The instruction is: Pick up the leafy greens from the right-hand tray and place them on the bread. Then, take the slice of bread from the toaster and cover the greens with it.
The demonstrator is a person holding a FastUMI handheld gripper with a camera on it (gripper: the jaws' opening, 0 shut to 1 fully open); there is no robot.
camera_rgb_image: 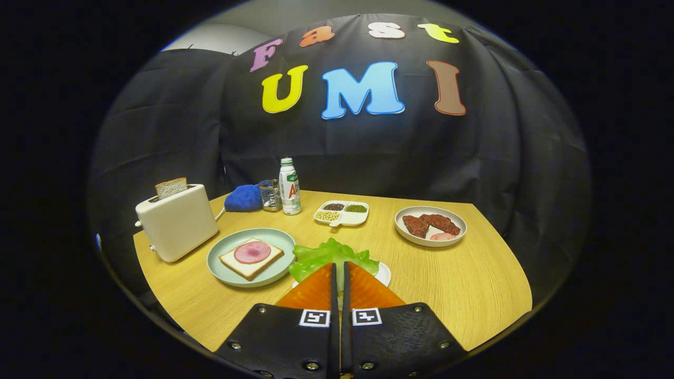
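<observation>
The leafy greens (pixel 330 255) are a ruffled light-green leaf right at my fingertips, over a small white tray (pixel 384 273). My gripper (pixel 339 266) has its fingers drawn almost together, with a thin strip of the leaf pinched in the narrow gap between them. Left of the fingers lies a slice of bread (pixel 238 263) topped with a round of ham (pixel 252 252) on a pale green plate (pixel 218 260). Farther left stands a cream toaster (pixel 176 223) with a second bread slice (pixel 171 187) sticking up from its slot.
Beyond the fingers to the right is a white plate of meat pieces (pixel 430 226). At the back stand a divided dish of beans (pixel 341 213), a white bottle (pixel 289 187), a glass (pixel 270 195) and a blue cloth (pixel 243 199). The wooden table (pixel 474 284) ends close on the right.
</observation>
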